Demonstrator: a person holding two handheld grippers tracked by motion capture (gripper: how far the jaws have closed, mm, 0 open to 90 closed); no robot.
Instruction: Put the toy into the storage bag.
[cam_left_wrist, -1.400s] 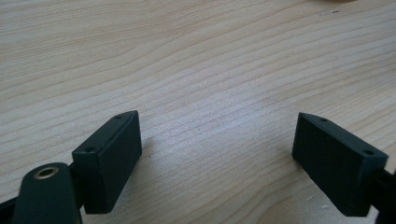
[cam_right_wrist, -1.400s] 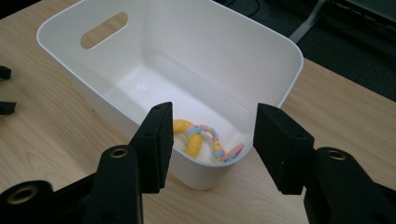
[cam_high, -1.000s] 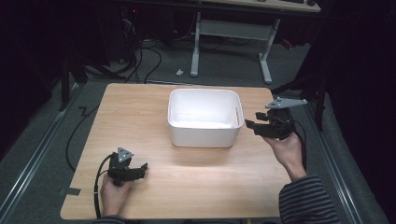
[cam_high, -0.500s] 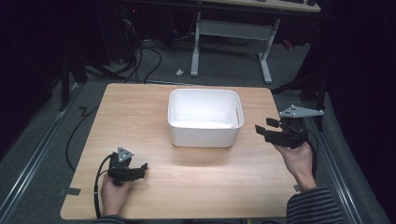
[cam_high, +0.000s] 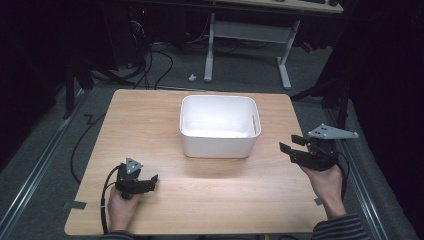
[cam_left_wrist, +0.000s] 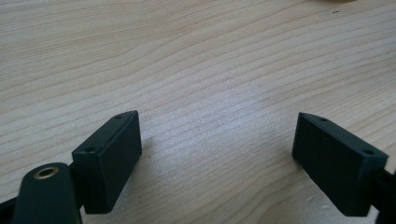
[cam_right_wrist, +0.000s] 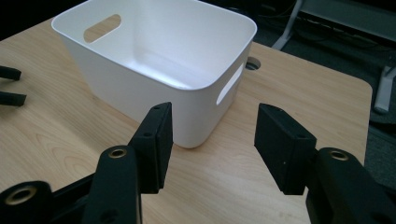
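Note:
A white plastic bin with handle slots stands at the middle of the wooden table, and nothing shows inside it. My left gripper rests low on the table at the front left, held by a hand, jaws pointing right. In the left gripper view it is open over bare wood. My right gripper hovers to the right of the bin, jaws pointing left toward it. It is open with nothing between the jaws, and the bin's corner lies just beyond them.
The left gripper's jaws show far off at the left edge of the right gripper view. A cable hole sits in the tabletop behind the bin. Beyond the table are a white desk frame and floor cables.
My right gripper has drawn back from the bin, moving right and toward the near edge of the table. The left gripper has stayed where it was.

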